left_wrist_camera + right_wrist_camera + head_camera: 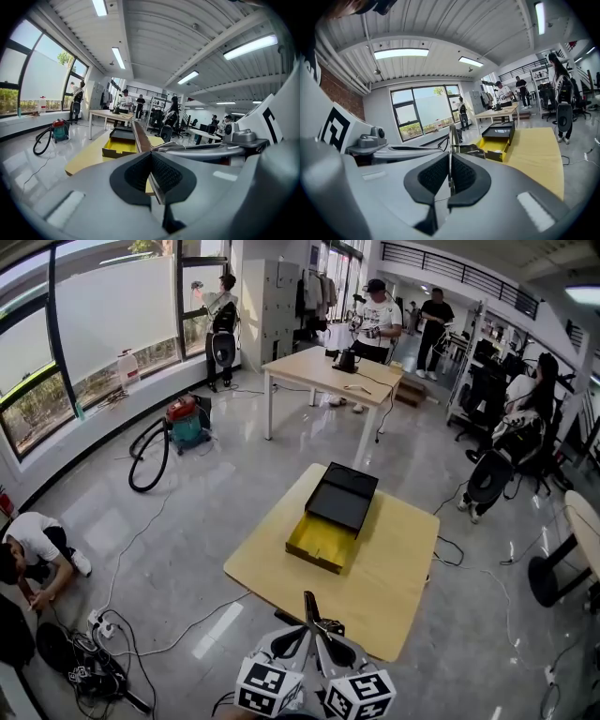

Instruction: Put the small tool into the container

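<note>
Head view: two grippers, one small tool, one container, one yellow table. Both left gripper and right gripper clamped on small tool, side by side. Tool a thin strip, long axis pointing away toward container, over table's near edge. Container: yellow tray open, black lid slid back; contents not discernible.

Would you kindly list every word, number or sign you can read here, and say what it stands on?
No readable words or numbers in any view.
Black-and-white square marker cubes: coded patterns, not letters.
Open yellow cardboard box with black lid: no legible print.
</note>
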### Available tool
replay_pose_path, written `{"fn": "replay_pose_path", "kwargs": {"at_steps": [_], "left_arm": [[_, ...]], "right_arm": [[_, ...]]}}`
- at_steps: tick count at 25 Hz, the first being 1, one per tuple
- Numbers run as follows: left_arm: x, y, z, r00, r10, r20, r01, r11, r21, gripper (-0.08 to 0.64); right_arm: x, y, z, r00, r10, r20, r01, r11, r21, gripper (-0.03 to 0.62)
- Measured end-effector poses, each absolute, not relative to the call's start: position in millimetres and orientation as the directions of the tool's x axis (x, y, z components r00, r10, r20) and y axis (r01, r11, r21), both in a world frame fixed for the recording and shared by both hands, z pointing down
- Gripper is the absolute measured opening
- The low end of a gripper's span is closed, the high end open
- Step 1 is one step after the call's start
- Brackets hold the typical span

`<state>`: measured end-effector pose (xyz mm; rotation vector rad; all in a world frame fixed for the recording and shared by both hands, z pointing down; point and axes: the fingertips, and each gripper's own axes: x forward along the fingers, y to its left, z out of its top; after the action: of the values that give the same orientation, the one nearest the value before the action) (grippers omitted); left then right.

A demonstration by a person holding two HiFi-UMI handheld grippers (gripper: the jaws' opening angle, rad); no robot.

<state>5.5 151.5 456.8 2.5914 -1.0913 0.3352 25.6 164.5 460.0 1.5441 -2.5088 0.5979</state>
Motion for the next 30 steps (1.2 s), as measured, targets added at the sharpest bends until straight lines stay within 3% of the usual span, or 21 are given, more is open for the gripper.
{"fn": "replay_pose_path", "kwargs": {"at_steps": [6,10,17,23,30], "left_arm": [[61,97,484,0.671,-0.661,0.337,-0.734,-0.656,0.174,0.005],[130,54,459,0.667,-0.659,0.348,-0.736,-0.655,0.171,0.005],[174,12,444,0.674,-0.65,0.352,-0.728,-0.665,0.167,0.005],[183,-54,462,0.68,-0.639,0.358,-0.723,-0.666,0.183,0.005],[129,-195,452,0.71,-0.611,0.351,-0.695,-0.689,0.207,0.005]], "right_arm": [[78,109,486,-0.485,-0.819,0.306,-0.87,0.415,-0.267,0.008],[147,65,461,-0.489,-0.818,0.302,-0.867,0.417,-0.274,0.008],[190,24,447,-0.483,-0.823,0.3,-0.868,0.406,-0.286,0.008],[200,-41,463,-0.473,-0.823,0.313,-0.873,0.391,-0.291,0.008],[144,-178,452,-0.438,-0.838,0.325,-0.89,0.353,-0.288,0.008]]}}
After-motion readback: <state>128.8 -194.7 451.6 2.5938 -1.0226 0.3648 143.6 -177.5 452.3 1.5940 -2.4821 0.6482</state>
